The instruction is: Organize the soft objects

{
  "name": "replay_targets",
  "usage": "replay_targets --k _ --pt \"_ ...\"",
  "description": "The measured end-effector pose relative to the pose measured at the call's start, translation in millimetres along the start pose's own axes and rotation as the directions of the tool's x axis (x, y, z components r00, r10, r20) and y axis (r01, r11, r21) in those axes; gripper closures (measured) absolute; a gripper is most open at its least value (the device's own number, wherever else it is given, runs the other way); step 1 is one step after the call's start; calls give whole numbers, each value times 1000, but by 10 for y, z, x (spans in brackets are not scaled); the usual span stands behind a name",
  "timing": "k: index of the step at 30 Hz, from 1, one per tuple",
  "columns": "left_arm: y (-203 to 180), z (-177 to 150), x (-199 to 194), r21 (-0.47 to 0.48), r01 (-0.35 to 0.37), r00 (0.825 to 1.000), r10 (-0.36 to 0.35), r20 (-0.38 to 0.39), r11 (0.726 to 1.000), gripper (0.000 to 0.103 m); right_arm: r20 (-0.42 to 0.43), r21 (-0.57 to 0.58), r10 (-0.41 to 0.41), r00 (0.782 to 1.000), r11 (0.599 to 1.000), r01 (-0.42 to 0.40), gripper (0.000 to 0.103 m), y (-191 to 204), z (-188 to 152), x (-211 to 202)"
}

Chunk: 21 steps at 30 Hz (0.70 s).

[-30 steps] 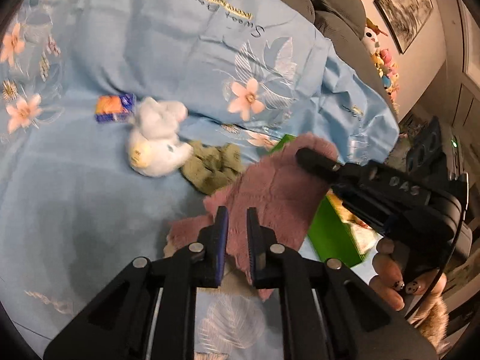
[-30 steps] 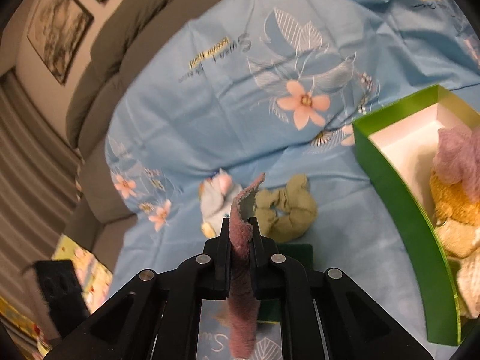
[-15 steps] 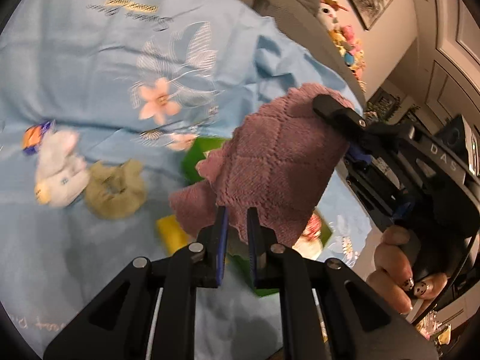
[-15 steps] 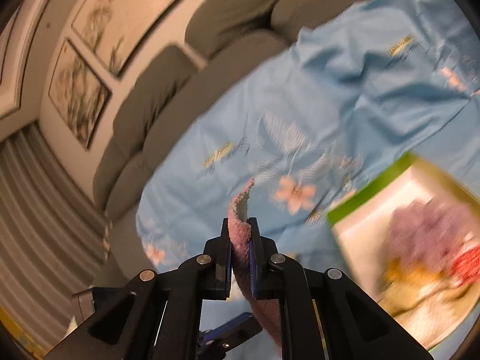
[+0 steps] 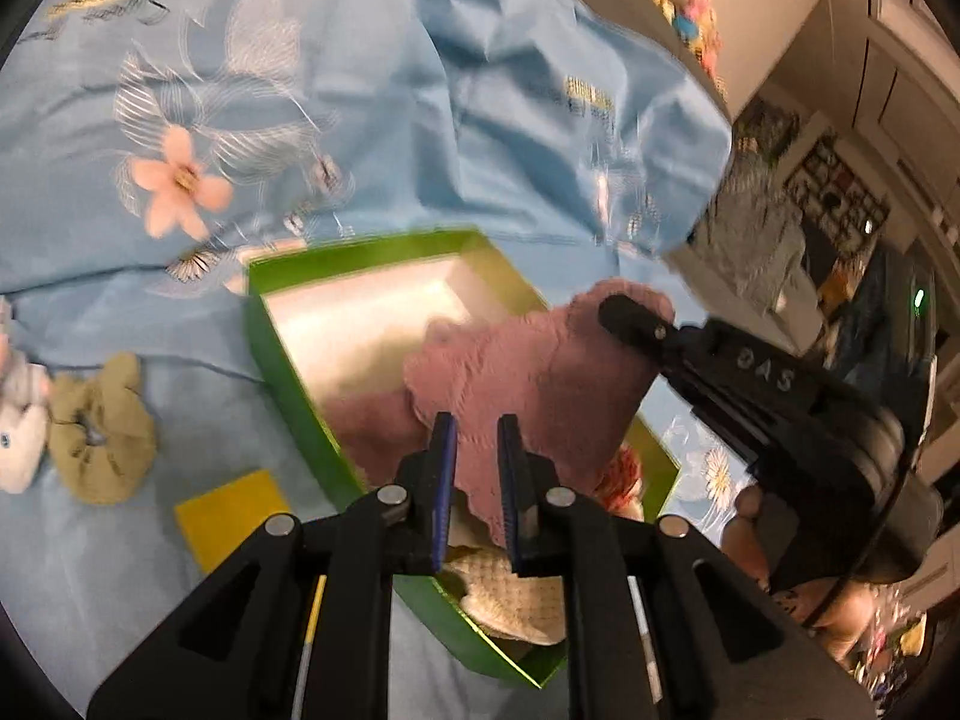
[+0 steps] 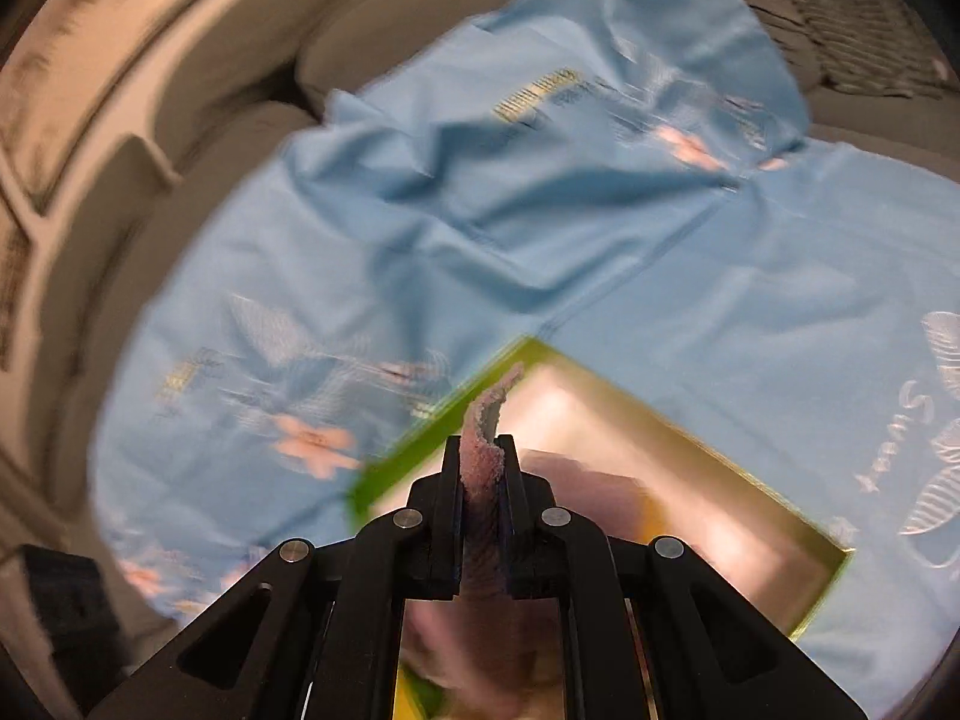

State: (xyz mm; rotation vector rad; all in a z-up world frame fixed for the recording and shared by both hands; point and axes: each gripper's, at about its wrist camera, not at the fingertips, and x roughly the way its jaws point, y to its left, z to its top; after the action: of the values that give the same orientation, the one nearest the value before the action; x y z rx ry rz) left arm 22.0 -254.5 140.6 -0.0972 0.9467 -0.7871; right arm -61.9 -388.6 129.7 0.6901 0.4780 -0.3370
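Left wrist view: the pink cloth (image 5: 528, 372) hangs over the green box (image 5: 282, 354) on the blue sheet (image 5: 360, 90), pinched at one corner by the right gripper (image 6: 480, 450) fingers. The left gripper (image 5: 475, 438) fingers stand nearly closed, gripping nothing visible.

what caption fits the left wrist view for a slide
Both tools, left tool and right tool, hold a mauve cloth over the green box on a blue floral sheet.
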Motion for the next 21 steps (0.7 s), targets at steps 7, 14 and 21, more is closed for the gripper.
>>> replay_targets --k 7,14,21 --pt "-100 -20 420 17 3 992 -1 -125 1000 91 37 38 -94 995 995 92 92 -267 45 -106" --pt "-78 59 639 -9 -57 987 55 -154 998 91 -116 80 -152 982 984 162 80 -482 25 92" --pt "-100 163 798 -10 -101 983 98 -154 995 91 -69 96 -37 997 994 43 62 -475 41 -81"
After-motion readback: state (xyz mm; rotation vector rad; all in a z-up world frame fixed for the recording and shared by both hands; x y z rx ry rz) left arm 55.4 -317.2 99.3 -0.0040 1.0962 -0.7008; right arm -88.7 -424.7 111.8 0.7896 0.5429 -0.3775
